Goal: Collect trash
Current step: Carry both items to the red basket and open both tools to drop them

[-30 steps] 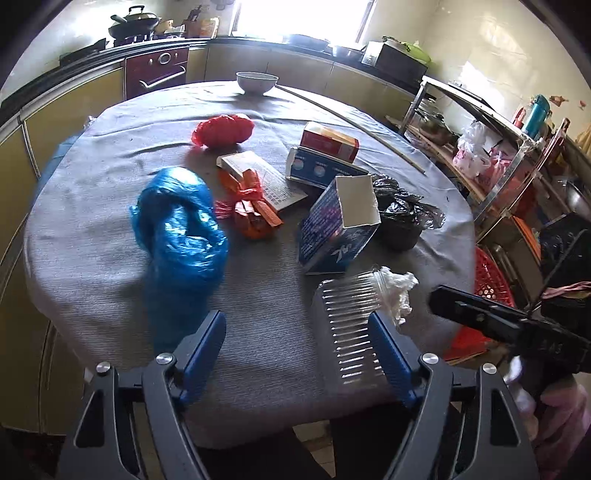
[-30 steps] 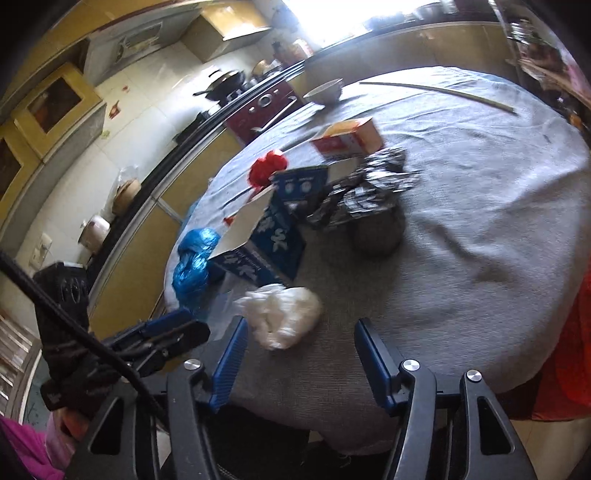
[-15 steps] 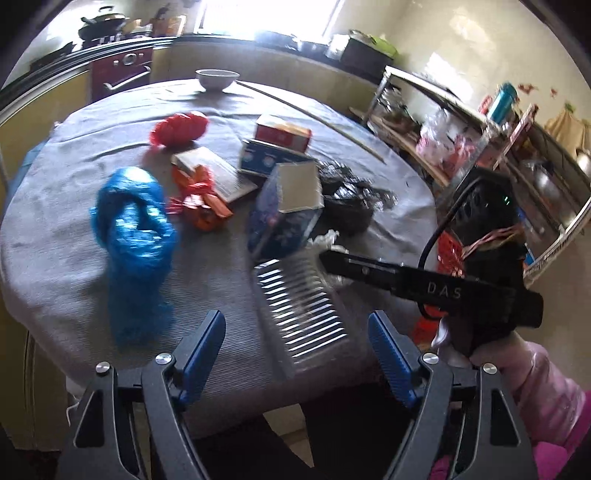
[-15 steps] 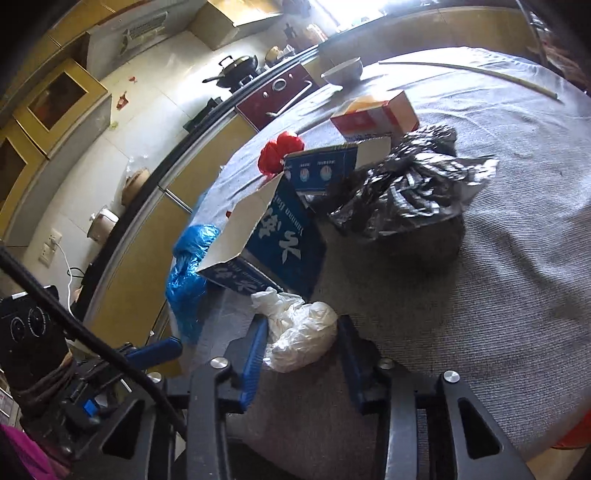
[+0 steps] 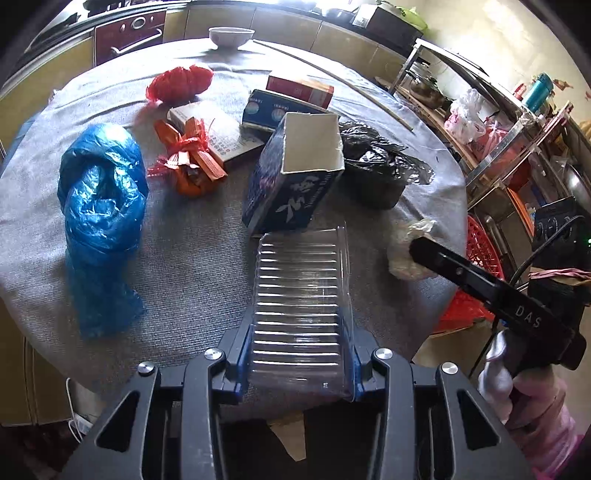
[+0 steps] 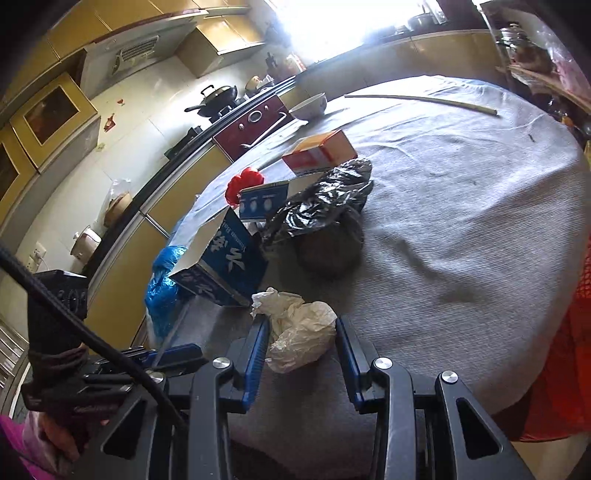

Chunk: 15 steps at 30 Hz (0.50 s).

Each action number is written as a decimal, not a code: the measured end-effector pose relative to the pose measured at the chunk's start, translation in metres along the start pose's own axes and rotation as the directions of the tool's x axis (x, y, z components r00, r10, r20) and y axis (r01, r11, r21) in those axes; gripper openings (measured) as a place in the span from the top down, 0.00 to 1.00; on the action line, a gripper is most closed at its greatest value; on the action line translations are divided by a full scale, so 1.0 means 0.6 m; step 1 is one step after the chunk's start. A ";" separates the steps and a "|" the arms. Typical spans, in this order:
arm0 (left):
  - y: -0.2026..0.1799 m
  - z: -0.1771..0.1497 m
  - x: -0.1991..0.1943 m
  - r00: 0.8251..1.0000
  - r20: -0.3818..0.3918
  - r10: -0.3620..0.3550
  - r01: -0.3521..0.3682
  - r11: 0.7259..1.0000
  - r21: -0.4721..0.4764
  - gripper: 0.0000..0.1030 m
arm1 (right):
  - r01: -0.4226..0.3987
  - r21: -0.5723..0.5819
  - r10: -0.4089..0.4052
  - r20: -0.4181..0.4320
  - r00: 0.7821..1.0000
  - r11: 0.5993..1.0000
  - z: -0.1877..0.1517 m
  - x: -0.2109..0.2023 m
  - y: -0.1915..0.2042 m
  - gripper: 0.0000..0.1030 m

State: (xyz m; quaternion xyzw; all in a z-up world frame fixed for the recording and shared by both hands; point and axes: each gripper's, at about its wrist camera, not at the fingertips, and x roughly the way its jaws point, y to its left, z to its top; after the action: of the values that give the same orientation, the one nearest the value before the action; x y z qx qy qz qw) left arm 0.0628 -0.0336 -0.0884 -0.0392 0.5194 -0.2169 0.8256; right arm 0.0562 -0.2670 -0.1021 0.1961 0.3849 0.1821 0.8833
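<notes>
Landmark: the open dark blue carton standing tilted near the middle of the round grey-clothed table; all places are given from it.
Left gripper: on the near side of the carton at the table edge; its jaws have just been closing and now clamp the sides of the clear ribbed plastic tray.
Tray: its far end lies just short of the carton's base, its near end sits between the blue pads.
Right gripper: to the right of the carton and tray; jaws drawn in at their narrowest, pressing the crumpled white plastic bag from both sides.
White bag: rests on the cloth just beside the carton's lower corner, one loose end almost touching it.
Black plastic bag: directly right of the carton, draped over a dark round container, touching or nearly so.
Flat blue box: just behind the carton.
Red and orange box: behind the flat blue box.
Orange net bundle: left of the carton, lying against a printed booklet.
Blue plastic bag: well left of the carton, stretched toward the near edge.
Red net bag: far left behind the carton.
White bowl: at the far table edge.
Thin stick: lies behind and right of the carton.
Person: a pink sleeve behind the right gripper's handle.
</notes>
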 end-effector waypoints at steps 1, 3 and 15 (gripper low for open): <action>-0.001 -0.002 -0.001 1.000 0.001 0.000 0.000 1.000 0.007 0.59 | 0.004 -0.007 -0.004 0.007 1.000 1.000 -0.001 -0.006 -0.001 0.62; -0.006 -0.005 -0.005 1.000 0.005 0.004 -0.004 1.000 0.024 0.59 | 0.011 -0.017 -0.010 0.024 1.000 1.000 -0.002 -0.017 -0.002 0.62; -0.195 0.030 -0.008 0.998 0.005 -0.063 0.056 0.918 0.393 0.59 | 0.132 0.081 -0.146 0.196 0.970 0.988 -0.006 -0.161 -0.096 0.62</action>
State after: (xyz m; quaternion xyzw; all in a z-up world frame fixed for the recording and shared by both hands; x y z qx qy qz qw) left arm 0.0393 -0.1404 -0.0423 0.1094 0.4568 -0.3414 0.8142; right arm 0.0016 -0.3611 -0.0734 0.2157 0.3120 0.0859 0.9213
